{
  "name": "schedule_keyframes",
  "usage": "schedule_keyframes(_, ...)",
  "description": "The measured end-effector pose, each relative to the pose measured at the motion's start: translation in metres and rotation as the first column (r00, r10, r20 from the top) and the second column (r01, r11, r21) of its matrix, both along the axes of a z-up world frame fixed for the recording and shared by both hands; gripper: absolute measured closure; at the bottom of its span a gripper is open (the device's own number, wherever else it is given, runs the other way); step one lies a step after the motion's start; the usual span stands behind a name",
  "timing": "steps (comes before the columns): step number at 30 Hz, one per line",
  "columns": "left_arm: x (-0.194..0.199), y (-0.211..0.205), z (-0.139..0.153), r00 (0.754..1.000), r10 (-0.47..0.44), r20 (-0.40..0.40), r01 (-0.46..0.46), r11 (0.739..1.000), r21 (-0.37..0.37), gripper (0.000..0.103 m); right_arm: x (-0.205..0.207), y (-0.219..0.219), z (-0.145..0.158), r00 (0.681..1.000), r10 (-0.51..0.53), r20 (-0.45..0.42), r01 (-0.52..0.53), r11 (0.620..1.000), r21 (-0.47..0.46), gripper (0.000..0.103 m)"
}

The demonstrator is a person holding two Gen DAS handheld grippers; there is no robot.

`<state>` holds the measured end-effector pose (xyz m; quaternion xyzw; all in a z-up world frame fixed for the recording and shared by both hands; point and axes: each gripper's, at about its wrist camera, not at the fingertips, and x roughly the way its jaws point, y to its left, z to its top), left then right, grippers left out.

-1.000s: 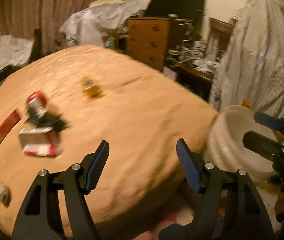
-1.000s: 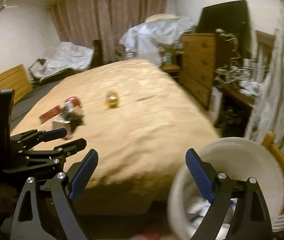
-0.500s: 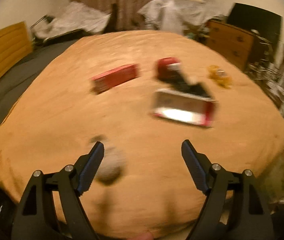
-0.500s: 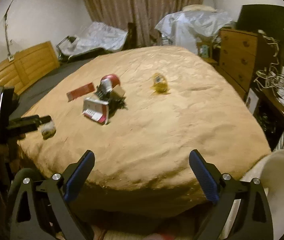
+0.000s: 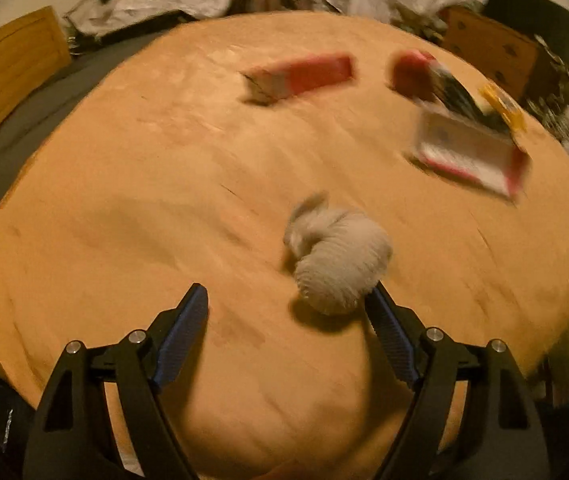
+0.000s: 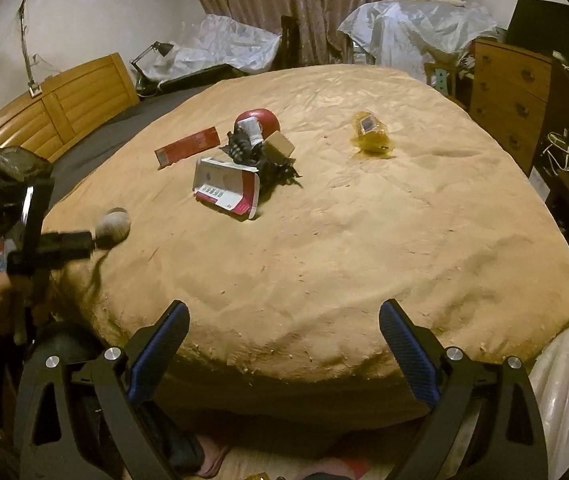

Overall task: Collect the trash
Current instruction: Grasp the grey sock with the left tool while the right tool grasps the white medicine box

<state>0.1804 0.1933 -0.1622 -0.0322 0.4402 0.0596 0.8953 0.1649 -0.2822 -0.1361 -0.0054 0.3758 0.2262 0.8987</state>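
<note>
My left gripper (image 5: 286,298) hangs over the near edge of the tan bedspread (image 5: 164,184). Its jaws have just been opening and now stand moderately wide, holding nothing. A crumpled grey paper wad (image 5: 338,256) lies on the spread at about 1 o'clock from the gap, right against the right fingertip (image 5: 380,308); I cannot tell whether it touches. The view is blurred.

My right gripper (image 6: 284,322) is at the foot of the bed, jaws spread very wide after opening further, nothing between them. From here the left gripper (image 6: 72,242) shows at 9 o'clock, with the wad (image 6: 114,226) at its tip.

Rest of the trash sits mid-bed around 11 o'clock:
- white-and-red open carton (image 6: 226,192) nearest
- black crumpled wrapper (image 6: 260,158) touching it behind
- small brown box (image 6: 280,146) on the wrapper
- red can (image 6: 256,122) at the back
- flat red box (image 6: 186,147) just left of the pile

A yellow plastic wrapper (image 6: 370,132) lies apart at 1 o'clock. A white bin rim (image 6: 564,368) pokes in at 4 o'clock.
</note>
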Motion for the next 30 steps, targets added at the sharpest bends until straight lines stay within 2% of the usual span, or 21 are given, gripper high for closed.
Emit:
schedule_keyframes(3, 0.006, 0.027, 0.014, 0.992, 0.111, 0.053, -0.114, 0.991, 0.063, 0.026, 0.003, 0.006, -0.003, 1.000, 0.007, -0.010, -0.007, 1.000, -0.008, 0.007)
schedule_keyframes(5, 0.003, 0.044, 0.022, 0.986, 0.151, 0.064, -0.154, 0.987, 0.039, 0.025, 0.005, 0.011, -0.005, 1.000, 0.017, -0.016, -0.017, 1.000, -0.010, 0.007)
schedule_keyframes(7, -0.005, 0.055, 0.027, 0.984, 0.164, 0.064, -0.163, 0.986, -0.023, 0.025, 0.008, 0.018, -0.008, 0.999, 0.033, -0.022, -0.033, 0.999, -0.014, 0.007)
schedule_keyframes(9, -0.017, 0.056, 0.029, 0.988, 0.142, 0.067, -0.135, 0.987, -0.090, 0.025, 0.011, 0.025, -0.012, 0.998, 0.051, -0.030, -0.051, 0.998, -0.020, 0.007)
schedule_keyframes(11, -0.026, 0.047, 0.029, 0.993, 0.086, 0.080, -0.076, 0.990, -0.120, 0.025, 0.014, 0.032, -0.015, 0.997, 0.065, -0.038, -0.066, 0.998, -0.024, 0.007)
schedule_keyframes(16, -0.010, 0.022, 0.012, 0.997, -0.051, 0.064, 0.056, 0.995, -0.083, 0.025, 0.021, 0.062, -0.018, 0.983, 0.180, -0.031, -0.182, 0.981, -0.068, 0.007)
schedule_keyframes(18, 0.003, 0.017, 0.004, 0.995, -0.085, 0.043, 0.088, 0.994, -0.071, 0.026, 0.026, 0.078, -0.013, 0.967, 0.256, -0.007, -0.255, 0.961, -0.110, 0.007)
schedule_keyframes(21, 0.017, 0.011, -0.001, 0.995, -0.097, 0.034, 0.098, 0.994, -0.054, 0.026, 0.045, 0.111, -0.002, 0.927, 0.375, 0.028, -0.362, 0.910, -0.202, 0.013)
schedule_keyframes(25, 0.029, 0.011, -0.003, 0.994, -0.104, 0.028, 0.105, 0.993, -0.058, 0.034, 0.072, 0.153, 0.007, 0.890, 0.453, 0.060, -0.409, 0.849, -0.335, 0.016)
schedule_keyframes(27, 0.033, 0.011, -0.007, 0.995, -0.099, 0.017, 0.100, 0.994, -0.054, 0.034, 0.085, 0.171, 0.003, 0.879, 0.471, 0.068, -0.408, 0.819, -0.403, 0.016)
schedule_keyframes(30, 0.037, 0.012, -0.011, 0.995, -0.101, 0.020, 0.102, 0.994, -0.048, 0.034, 0.102, 0.205, -0.015, 0.851, 0.519, 0.083, -0.392, 0.732, -0.558, 0.016)
